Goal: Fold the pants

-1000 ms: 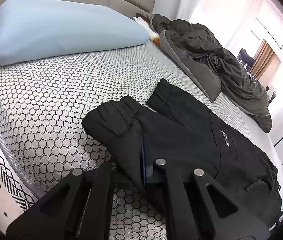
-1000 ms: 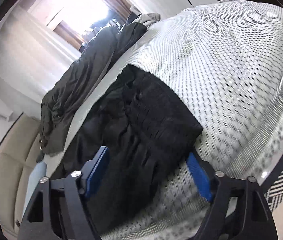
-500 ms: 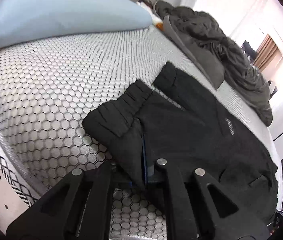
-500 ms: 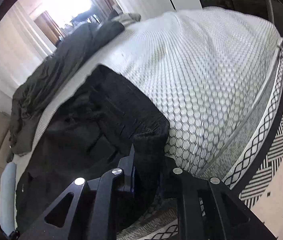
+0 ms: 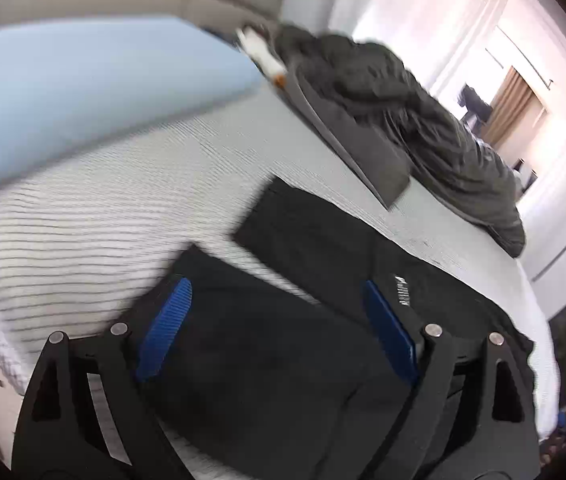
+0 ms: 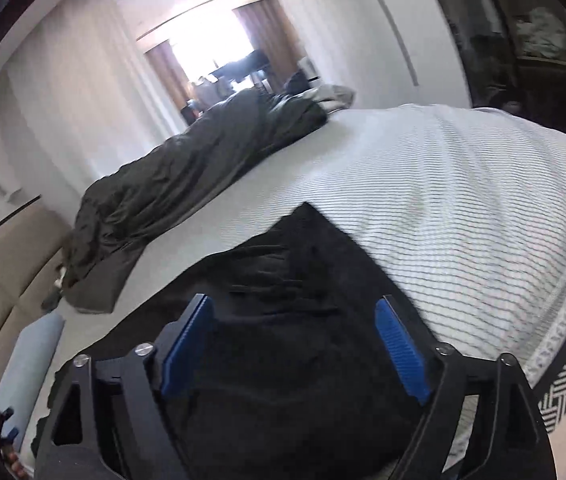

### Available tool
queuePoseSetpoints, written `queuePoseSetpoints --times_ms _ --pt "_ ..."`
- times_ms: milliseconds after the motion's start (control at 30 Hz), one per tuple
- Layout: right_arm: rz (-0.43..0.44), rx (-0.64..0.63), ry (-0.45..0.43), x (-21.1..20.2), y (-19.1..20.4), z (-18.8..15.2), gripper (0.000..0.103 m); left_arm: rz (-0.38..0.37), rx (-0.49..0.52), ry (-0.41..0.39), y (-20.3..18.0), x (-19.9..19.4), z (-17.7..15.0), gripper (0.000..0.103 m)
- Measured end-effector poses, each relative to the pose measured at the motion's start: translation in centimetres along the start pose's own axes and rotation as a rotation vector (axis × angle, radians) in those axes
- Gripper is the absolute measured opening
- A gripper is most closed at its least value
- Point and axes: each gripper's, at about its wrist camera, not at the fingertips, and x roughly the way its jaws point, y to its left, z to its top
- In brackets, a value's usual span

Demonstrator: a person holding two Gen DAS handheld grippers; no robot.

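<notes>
the black pants (image 5: 283, 340) lay along the mattress's (image 5: 123, 208) near edge. both the left gripper (image 5: 275, 320) and right gripper (image 6: 295, 344) were opening, nothing clamped; the dropped cloth risked sliding off that edge or bunching unevenly.

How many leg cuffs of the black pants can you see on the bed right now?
2, both in the left wrist view: one cuff lies farther up the white mattress; the other cuff lies just beyond the left gripper's blue fingers. The black pants hide nothing further that shows.
</notes>
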Motion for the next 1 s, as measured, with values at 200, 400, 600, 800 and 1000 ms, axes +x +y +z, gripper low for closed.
queuePoseSetpoints --times_ms 200,400,600,800,1000 --pt "0.082 0.001 -0.007 3.8 2.3 2.2 0.088 -0.004 -0.156 0.261 -1.4 12.1 1.2 0.068" --pt "0.016 -0.021 0.027 6.3 0.2 1.6 0.088 0.004 -0.211 0.184 -1.1 15.2 2.8 0.0" --pt "-0.057 -0.009 0.042 7.1 -2.4 1.2 0.088 0.079 -0.098 0.092 -3.1 14.5 6.2 0.001" --pt "-0.049 0.027 0.082 9.4 -2.8 2.0 0.088 0.123 -0.103 0.117 -4.1 15.9 5.6 0.001" --pt "0.044 0.009 0.202 16.5 -1.1 6.6 0.088 0.125 -0.091 0.088 -5.6 15.6 6.1 0.0"
